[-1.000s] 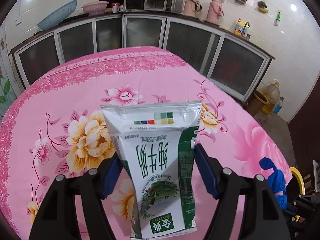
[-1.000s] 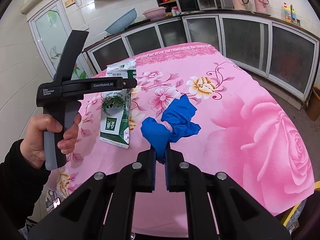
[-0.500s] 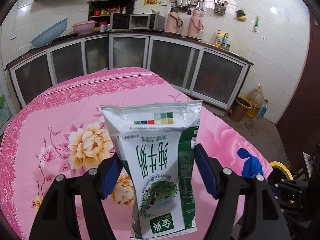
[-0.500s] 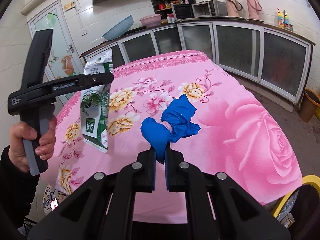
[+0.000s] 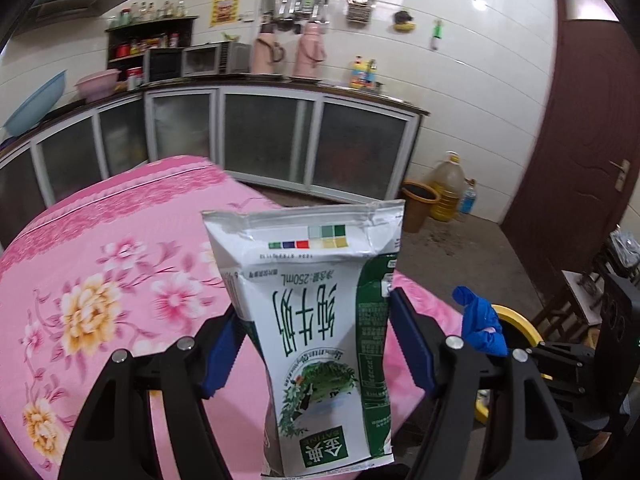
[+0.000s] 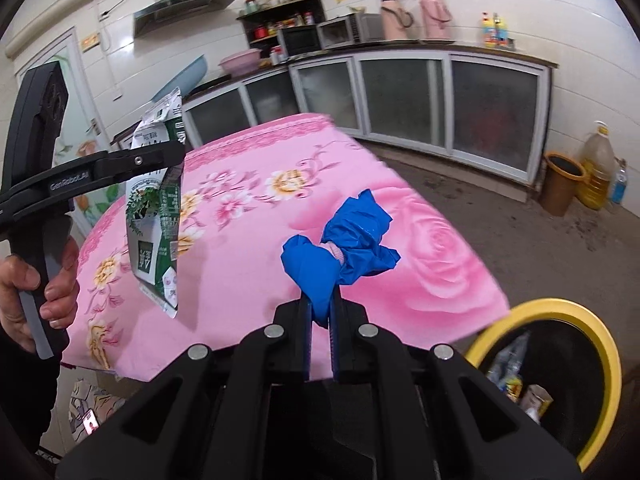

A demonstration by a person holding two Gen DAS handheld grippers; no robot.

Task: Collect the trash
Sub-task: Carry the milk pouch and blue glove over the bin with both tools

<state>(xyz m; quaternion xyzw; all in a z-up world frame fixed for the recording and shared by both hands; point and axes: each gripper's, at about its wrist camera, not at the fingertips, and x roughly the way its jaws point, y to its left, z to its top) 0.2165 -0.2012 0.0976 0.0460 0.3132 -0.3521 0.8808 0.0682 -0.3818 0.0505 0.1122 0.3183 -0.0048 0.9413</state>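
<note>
- Left gripper [image 5: 312, 336]: jaws clamped on the sides of a milk pouch [image 5: 320, 320], blue pads pressed against both its edges.
- Milk pouch: white and green, print upside down in the left wrist view, torn flat seal end pointing away from the camera. It hangs in the air above the tabletop [image 5: 100, 248], touching nothing but the jaws.
- In the right wrist view the same pouch [image 6: 158, 200] is seen edge-on, slanted, lower end drooping towards the tabletop [image 6: 248, 240] but clear of it.
- A hand [image 6: 28, 288] grips the left gripper's handle, dark sleeve below it.
- Right gripper [image 6: 320, 312]: jaws nearly together, pinching a blue plastic wad [image 6: 344, 248]; a bit of pink shows in the wad's folds. I cannot tell what the pink is.
- Blue plastic wad: held in the air over the near edge of the tabletop, on the side nearest the bin. From the left wrist view it [image 5: 480, 324] shows just to the right of the pouch.
- Trash bin [image 6: 560, 308]: yellow rim, dark inside, on the floor just off the tabletop's corner, below and to the right of the wad. There is some litter already in it.
- Tabletop: pink floral cloth, nothing lying on the parts in view.
- Both views are slightly smeared at the tabletop edge.
- Beyond the tabletop: kitchen cabinets [image 6: 420, 92] along the wall.
</note>
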